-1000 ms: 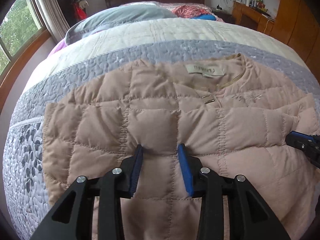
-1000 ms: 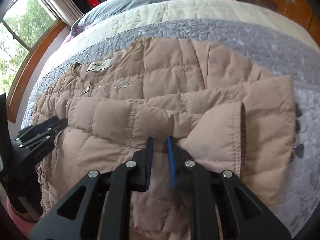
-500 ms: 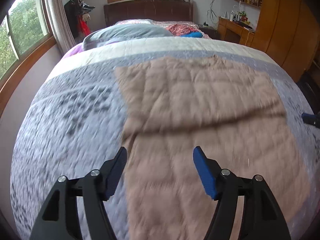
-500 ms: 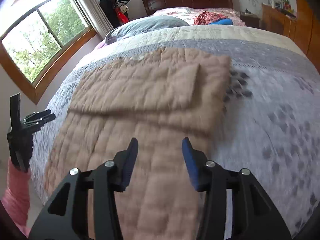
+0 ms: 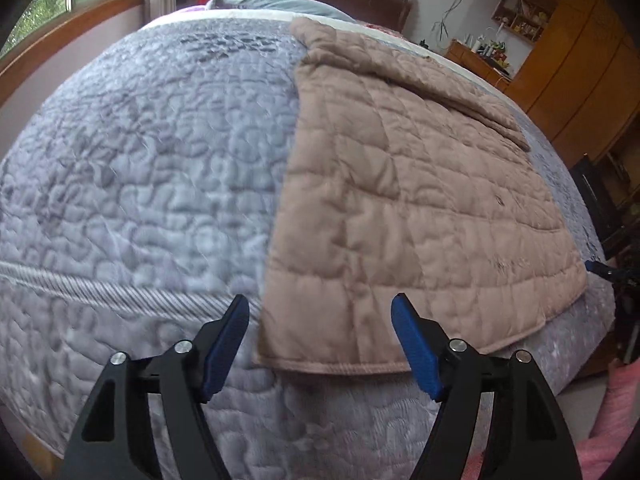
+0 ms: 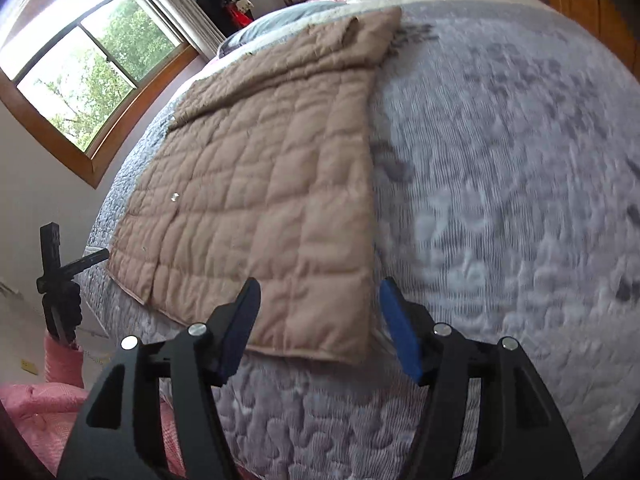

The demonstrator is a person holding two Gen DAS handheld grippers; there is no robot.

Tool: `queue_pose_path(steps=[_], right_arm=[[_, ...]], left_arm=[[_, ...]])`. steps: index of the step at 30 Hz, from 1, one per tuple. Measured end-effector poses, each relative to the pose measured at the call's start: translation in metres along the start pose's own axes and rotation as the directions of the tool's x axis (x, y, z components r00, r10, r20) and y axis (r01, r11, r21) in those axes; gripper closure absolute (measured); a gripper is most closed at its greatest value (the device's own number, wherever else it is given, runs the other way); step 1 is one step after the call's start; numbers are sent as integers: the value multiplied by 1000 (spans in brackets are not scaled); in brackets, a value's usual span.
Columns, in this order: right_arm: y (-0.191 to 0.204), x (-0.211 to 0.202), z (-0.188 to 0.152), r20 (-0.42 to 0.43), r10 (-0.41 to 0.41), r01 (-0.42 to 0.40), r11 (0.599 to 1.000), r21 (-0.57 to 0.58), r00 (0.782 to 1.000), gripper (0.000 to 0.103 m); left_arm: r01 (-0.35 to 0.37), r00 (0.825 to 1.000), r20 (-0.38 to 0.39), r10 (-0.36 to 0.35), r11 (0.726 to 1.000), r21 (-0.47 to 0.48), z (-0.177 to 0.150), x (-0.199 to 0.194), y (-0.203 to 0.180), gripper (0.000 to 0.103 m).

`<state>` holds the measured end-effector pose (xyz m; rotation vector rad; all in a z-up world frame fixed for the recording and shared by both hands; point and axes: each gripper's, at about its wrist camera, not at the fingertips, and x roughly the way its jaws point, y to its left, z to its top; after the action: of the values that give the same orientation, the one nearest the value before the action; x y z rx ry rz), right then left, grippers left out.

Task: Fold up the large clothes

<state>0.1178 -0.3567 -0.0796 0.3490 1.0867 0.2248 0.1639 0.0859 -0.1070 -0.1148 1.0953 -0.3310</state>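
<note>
A beige quilted jacket [image 5: 400,184] lies flat on the grey quilted bed [image 5: 140,160], sleeves folded in, hem toward me. My left gripper [image 5: 320,332] is open and empty, just above the hem's left corner. In the right wrist view the jacket [image 6: 260,200] reaches the bed's near edge. My right gripper [image 6: 318,320] is open and empty, over the hem's right corner. The left gripper [image 6: 60,264] shows at that view's left edge. The right gripper's tip [image 5: 600,268] shows at the left view's right edge.
The grey bedspread [image 6: 500,180] spreads wide to the jacket's right. A window [image 6: 80,60] is on the left wall. Wooden cabinets [image 5: 580,60] stand on the right. A pillow [image 5: 272,0] lies at the bed's head. Pink sleeves [image 6: 60,360] show low in view.
Both grippers let go of the jacket, opened, and pulled back from its upper part to the hem at the bed's near edge. The jacket now lies flat with sleeves folded in.
</note>
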Motion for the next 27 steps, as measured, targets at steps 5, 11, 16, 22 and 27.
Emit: queue_pose_path(steps=[5,11,16,22,27], right_arm=[[-8,19,-13,-27,27,-26,999,44,999,73],[2,19,-18,-2,33,-33,999,31,999,93],[14,-9,-25,59,57,-58,998,8,997,95],[26,-38,-55,75,53,-50,998,-42,996,95],[16,-13,-69,15,-12,12,1000,-23,1000,95]], left_arm=[[-20,1000,15,20,1000,22,-4,9,-16,31],[-12,999,48,13,1000,-19,-3,5,-18,89],[-2,992,123,4,1000,-13,-13,-26,-23,93],[-6,991,134,0,999,47,-42,-57,-33,93],[-60,997,60,57,997,47,-60,-19,-25,93]])
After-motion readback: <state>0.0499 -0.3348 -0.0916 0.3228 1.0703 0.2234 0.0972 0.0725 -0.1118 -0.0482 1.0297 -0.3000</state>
